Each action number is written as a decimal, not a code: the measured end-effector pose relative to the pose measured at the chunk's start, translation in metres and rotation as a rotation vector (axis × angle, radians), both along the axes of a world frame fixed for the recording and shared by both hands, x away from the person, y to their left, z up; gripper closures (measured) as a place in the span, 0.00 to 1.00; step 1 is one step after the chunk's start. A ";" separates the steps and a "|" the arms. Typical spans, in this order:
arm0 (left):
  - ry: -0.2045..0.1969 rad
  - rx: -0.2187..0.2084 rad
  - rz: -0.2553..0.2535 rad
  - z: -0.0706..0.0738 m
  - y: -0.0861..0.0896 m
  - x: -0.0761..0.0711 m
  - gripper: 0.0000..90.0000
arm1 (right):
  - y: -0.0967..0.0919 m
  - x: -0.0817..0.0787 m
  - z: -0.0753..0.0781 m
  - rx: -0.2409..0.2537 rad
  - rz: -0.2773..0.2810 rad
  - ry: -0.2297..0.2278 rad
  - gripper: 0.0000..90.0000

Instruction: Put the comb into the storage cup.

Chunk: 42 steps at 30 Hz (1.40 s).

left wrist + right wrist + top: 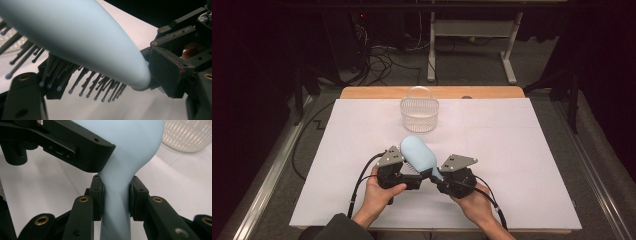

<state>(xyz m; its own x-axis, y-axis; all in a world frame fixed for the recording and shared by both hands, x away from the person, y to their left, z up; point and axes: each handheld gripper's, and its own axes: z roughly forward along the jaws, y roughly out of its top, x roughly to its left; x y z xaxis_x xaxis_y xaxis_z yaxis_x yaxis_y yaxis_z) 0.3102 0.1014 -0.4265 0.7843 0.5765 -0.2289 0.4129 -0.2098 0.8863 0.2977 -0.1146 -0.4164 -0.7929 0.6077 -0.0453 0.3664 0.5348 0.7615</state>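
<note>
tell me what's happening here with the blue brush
A person at a table holds a gripper in each hand. The right gripper is clamped on the handle of a light blue hairbrush, holding it up off the white table cover. The left gripper reaches in at the brush head on its bristle side, jaws partly closed; whether they press on it is unclear. A white plastic basket stands beyond the brush.
</note>
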 end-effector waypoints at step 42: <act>0.072 -0.155 -0.061 0.017 0.013 -0.006 0.59 | 0.006 -0.003 0.006 -0.080 0.024 -0.069 0.78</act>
<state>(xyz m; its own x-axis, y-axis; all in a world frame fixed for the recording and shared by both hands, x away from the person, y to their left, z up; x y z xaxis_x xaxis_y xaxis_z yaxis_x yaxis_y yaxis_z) 0.3044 0.1143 -0.4098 0.7951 0.4817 -0.3684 0.4672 -0.0991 0.8786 0.2949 -0.1090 -0.4106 -0.8004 0.5808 -0.1482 0.3009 0.6031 0.7387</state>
